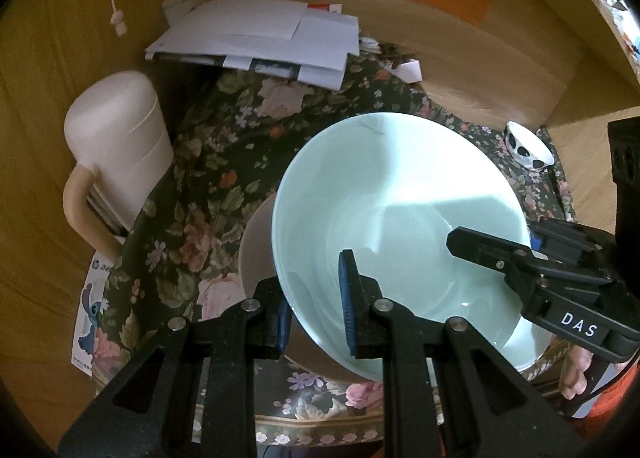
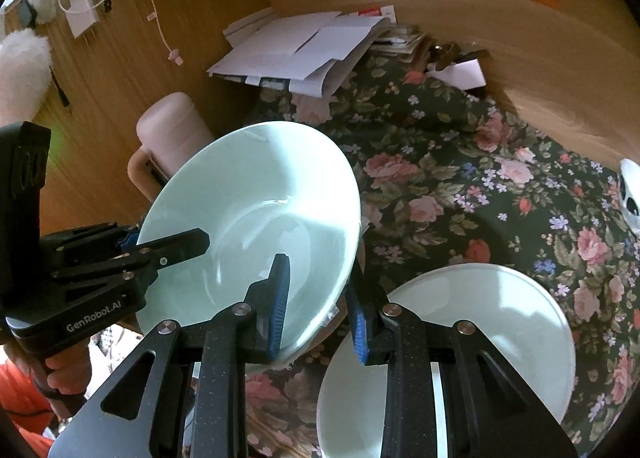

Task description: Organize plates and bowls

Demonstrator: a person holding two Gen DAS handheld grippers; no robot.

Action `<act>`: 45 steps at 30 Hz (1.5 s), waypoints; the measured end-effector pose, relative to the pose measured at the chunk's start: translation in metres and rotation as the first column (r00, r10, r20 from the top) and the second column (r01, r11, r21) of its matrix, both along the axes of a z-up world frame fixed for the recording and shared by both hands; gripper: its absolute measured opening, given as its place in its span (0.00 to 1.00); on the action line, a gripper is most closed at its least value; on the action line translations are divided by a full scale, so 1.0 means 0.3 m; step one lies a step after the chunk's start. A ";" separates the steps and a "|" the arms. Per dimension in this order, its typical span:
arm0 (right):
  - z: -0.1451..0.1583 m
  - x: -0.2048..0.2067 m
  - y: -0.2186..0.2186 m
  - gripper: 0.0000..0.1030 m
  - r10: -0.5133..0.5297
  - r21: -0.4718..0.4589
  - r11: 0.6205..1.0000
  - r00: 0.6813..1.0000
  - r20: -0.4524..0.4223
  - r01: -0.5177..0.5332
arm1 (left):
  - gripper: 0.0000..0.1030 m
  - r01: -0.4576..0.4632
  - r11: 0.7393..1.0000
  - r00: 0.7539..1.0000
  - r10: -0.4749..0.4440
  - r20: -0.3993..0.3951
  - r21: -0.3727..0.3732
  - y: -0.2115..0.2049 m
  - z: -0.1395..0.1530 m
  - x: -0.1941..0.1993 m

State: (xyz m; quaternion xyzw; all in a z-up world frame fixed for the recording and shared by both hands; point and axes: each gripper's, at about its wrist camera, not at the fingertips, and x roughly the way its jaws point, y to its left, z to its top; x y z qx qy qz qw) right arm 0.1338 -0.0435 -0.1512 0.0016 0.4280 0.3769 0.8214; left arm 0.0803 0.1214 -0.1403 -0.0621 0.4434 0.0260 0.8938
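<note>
My left tongs are clamped on the pale green bowl's rim at 7 o'clock; my right tongs are clamped on its rim at 5 o'clock. The bowl hangs tilted over the floral table, just left of the plate. Level both hands, lower evenly. Round, no long axis; mouth faces up, toward me.
</note>
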 end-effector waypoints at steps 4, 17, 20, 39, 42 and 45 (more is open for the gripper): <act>-0.017 0.002 0.014 0.24 0.007 -0.005 1.000 1.000 -0.017 -0.007 | 0.19 -0.008 1.000 1.000 0.008 -0.016 -0.009 0.014 -0.020 0.001; -0.060 0.017 0.050 0.24 0.038 -0.038 0.998 0.998 -0.052 -0.040 | 0.19 -0.018 1.000 0.999 0.017 -0.052 -0.018 0.038 -0.066 -0.004; -0.057 0.016 0.058 0.24 0.041 -0.053 0.998 0.998 -0.041 -0.043 | 0.19 -0.015 1.000 0.999 0.014 -0.046 -0.011 0.034 -0.065 -0.006; 0.002 0.007 -0.026 0.27 0.014 -0.052 0.999 0.999 0.037 -0.012 | 0.19 -0.014 0.997 0.999 0.018 -0.046 0.070 0.028 -0.073 0.048; 0.013 0.015 -0.058 0.29 -0.006 -0.044 0.999 0.999 0.043 0.008 | 0.20 -0.022 0.996 0.998 0.026 -0.053 0.081 0.028 -0.072 0.072; 0.019 0.026 -0.099 0.40 -0.038 -0.030 0.999 0.998 0.044 0.039 | 0.29 -0.013 0.997 0.997 0.019 -0.075 0.079 0.020 -0.069 0.091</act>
